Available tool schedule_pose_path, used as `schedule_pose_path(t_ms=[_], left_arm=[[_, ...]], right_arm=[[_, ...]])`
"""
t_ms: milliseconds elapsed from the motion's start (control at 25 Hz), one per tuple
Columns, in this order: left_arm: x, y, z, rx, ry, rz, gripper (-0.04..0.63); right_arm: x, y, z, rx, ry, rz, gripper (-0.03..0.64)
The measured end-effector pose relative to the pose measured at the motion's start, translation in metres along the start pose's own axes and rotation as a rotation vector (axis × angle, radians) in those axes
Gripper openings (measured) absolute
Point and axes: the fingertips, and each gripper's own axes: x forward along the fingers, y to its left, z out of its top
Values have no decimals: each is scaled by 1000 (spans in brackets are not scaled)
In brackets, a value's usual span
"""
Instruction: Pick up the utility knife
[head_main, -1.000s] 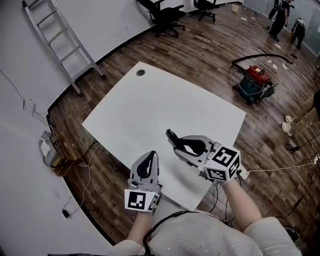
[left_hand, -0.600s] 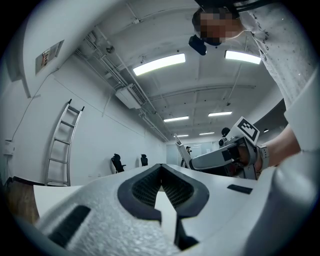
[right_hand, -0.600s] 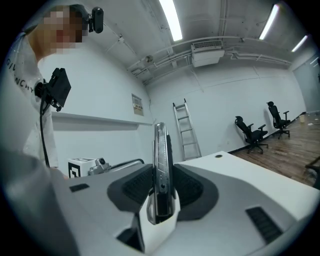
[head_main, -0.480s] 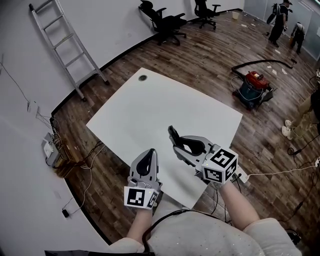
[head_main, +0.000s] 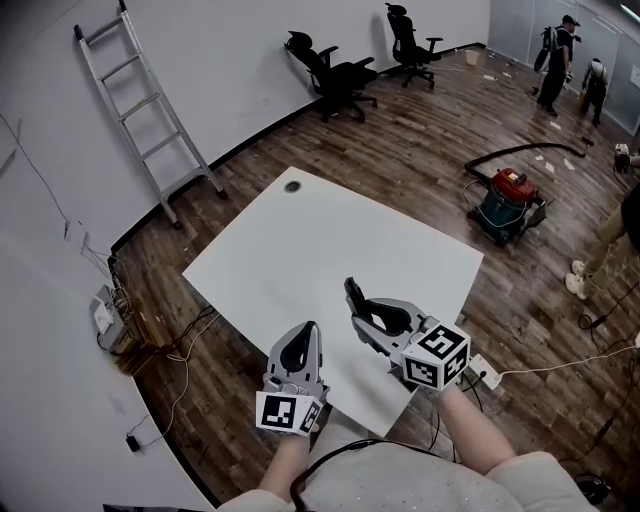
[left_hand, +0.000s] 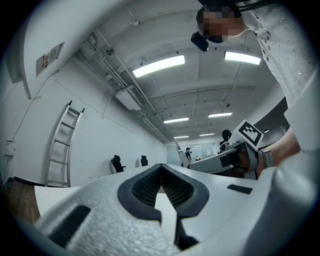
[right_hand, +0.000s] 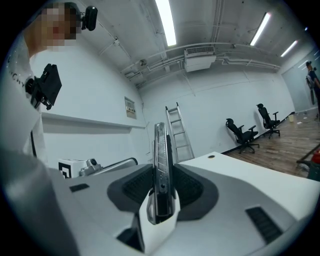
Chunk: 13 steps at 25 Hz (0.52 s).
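In the right gripper view the utility knife (right_hand: 160, 150) stands on edge, a slim dark and silver body clamped between the pads, and my right gripper (right_hand: 161, 172) is shut on it. In the head view the right gripper (head_main: 360, 306) hovers over the near right part of the white table (head_main: 300, 240), with the knife's dark end (head_main: 352, 294) poking out past its jaws. My left gripper (head_main: 298, 348) hangs over the table's near edge, to the left of the right one. Its jaws (left_hand: 161, 176) are shut with nothing between them.
A grommet hole (head_main: 292, 186) sits near the table's far corner. A ladder (head_main: 140, 110) leans on the left wall. Office chairs (head_main: 335, 75) stand at the back, with a red vacuum (head_main: 510, 200) and hose at right. Cables (head_main: 150, 330) lie on the floor left.
Both grippers have risen slightly above the table, the knife still in the right one. The head view has tilted up and shows more of the room.
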Motion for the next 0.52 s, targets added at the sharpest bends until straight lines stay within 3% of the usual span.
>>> schedule_pose_path(t_ms=[520], left_arm=[[-11, -3, 3, 6, 2, 12, 8]], right_arm=[[-6, 8, 8, -40, -19, -8, 133]])
